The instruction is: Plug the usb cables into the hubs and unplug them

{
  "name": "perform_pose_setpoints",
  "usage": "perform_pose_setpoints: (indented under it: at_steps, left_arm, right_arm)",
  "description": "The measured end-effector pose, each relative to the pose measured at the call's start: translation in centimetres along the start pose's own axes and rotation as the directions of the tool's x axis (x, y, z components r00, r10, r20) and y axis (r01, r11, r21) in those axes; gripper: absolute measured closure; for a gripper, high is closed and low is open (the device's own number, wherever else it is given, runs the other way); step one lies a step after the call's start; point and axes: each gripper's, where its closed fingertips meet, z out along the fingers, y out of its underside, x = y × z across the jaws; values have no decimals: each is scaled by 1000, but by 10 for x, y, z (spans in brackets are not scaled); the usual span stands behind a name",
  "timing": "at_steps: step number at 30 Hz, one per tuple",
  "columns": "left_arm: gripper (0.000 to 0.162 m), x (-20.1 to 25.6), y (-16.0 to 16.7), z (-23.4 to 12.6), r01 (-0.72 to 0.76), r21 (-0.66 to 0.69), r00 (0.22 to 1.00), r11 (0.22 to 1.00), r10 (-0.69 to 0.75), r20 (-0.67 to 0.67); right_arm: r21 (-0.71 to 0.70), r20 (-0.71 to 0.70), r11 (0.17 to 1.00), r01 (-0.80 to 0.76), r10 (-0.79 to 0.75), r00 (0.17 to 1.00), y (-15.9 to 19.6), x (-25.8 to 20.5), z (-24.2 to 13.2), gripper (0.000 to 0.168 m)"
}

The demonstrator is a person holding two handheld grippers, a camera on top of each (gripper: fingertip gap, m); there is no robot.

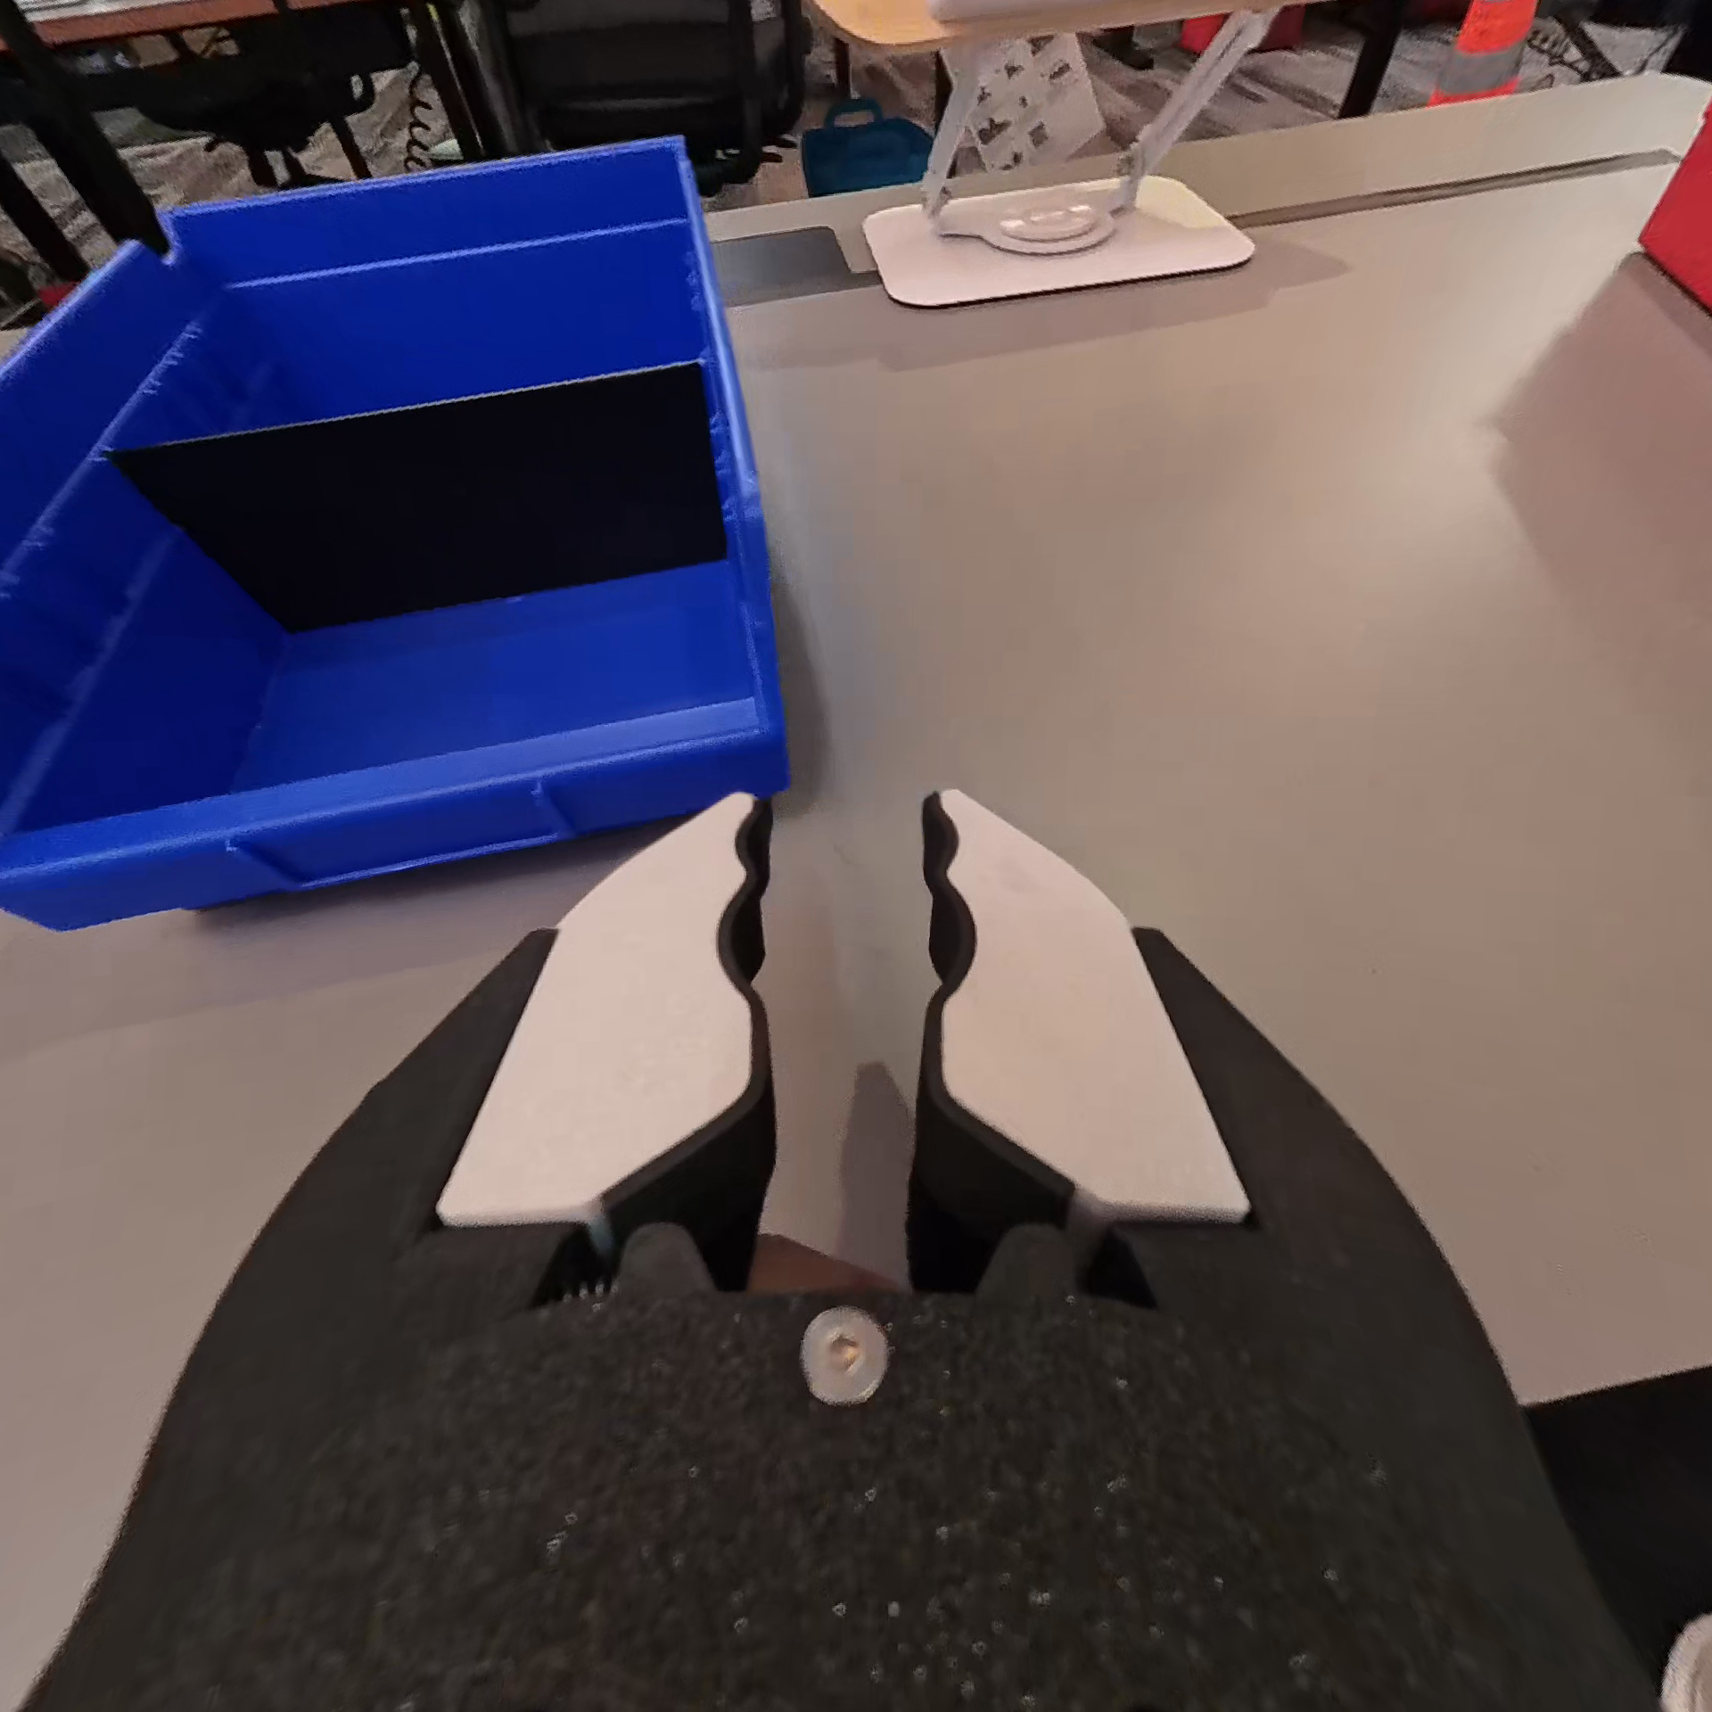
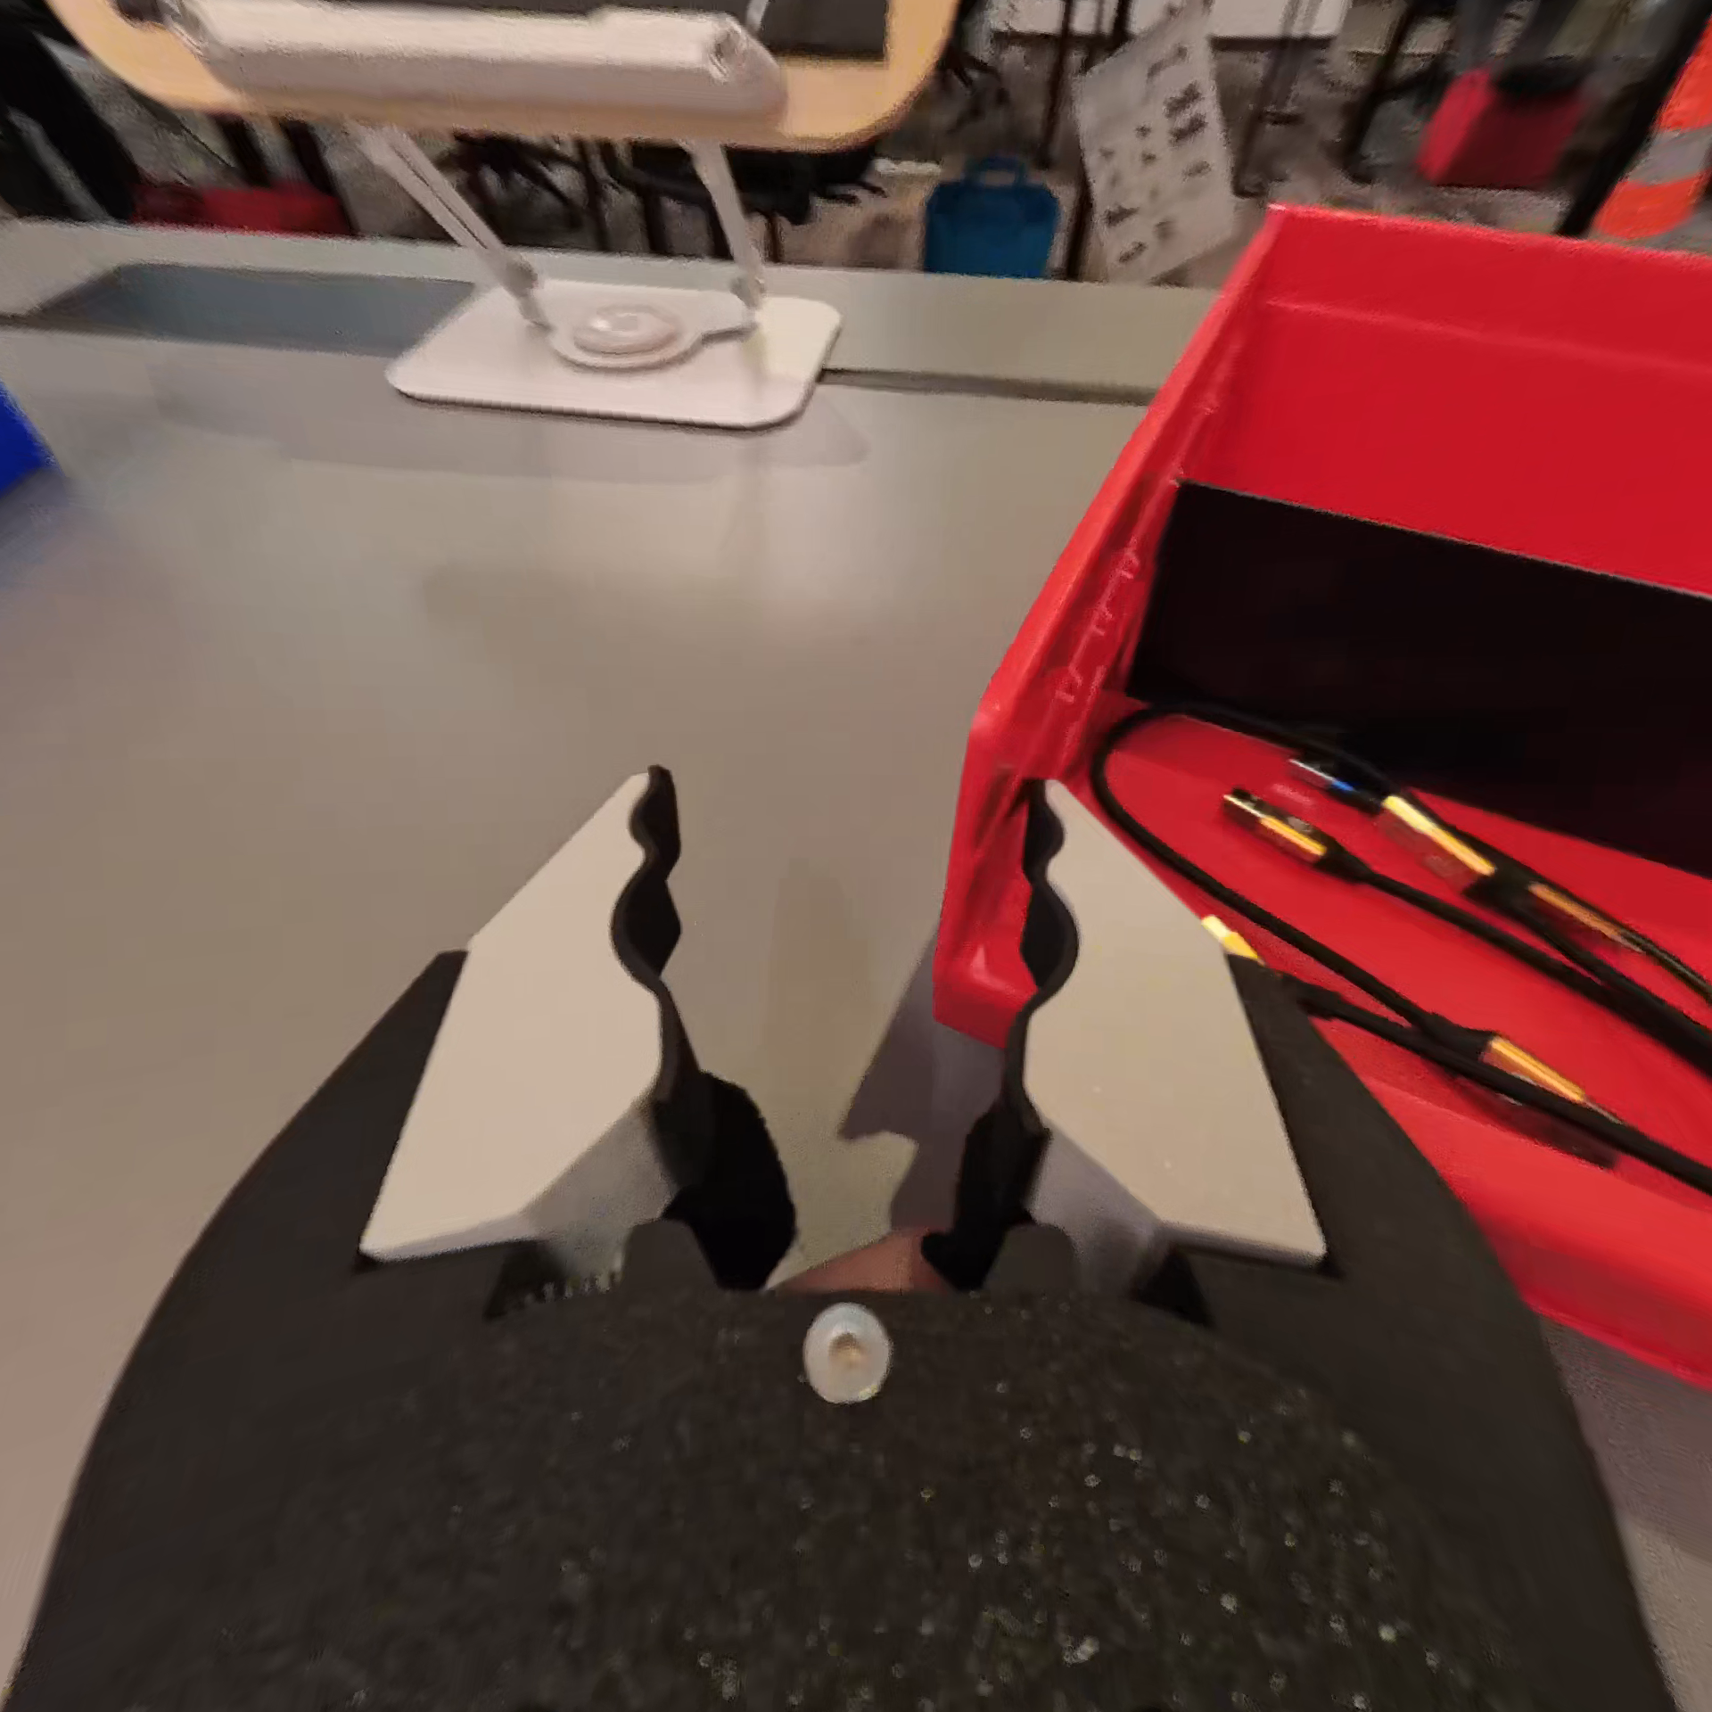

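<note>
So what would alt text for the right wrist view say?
An open, empty black-and-white hand-held gripper hovers over a grey tabletop, beside a red plastic bin holding black braided cables with gold connectors. A white stand sits behind.

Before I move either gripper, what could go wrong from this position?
1. The right gripper is open, and one fingertip seems close to the red bin wall; a move that way might bump the bin.
2. The black cables in the red bin overlap, so pulling one may drag the others.
3. The left gripper, open and empty, sits near the blue bin corner and could nudge it.
</note>
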Motion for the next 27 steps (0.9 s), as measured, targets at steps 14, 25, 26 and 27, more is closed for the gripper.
perform_pose_setpoints:
  at_steps: [14, 25, 26, 27]
  left_arm:
    - [121, 187, -42, 41, -55, 50, 841, 997, 73, -537]
    - [141, 360, -99, 176, -160, -63, 767, 985, 84, -637]
    - [148, 360, -100, 183, -151, -66, 790, 986, 81, -608]
    - [155, 358, -102, 187, -137, -60, 811, 989, 77, -580]
  right_arm:
    - [294, -219, 953, 70, -4, 976, -35, 49, -127, 114]
    - [49, -299, 959, -280, 282, 912, 36, 131, -72, 118]
    - [19, -259, 952, -304, 299, 919, 38, 124, -66, 131]
    - [28, -274, 945, -327, 321, 906, 38, 125, -65, 137]
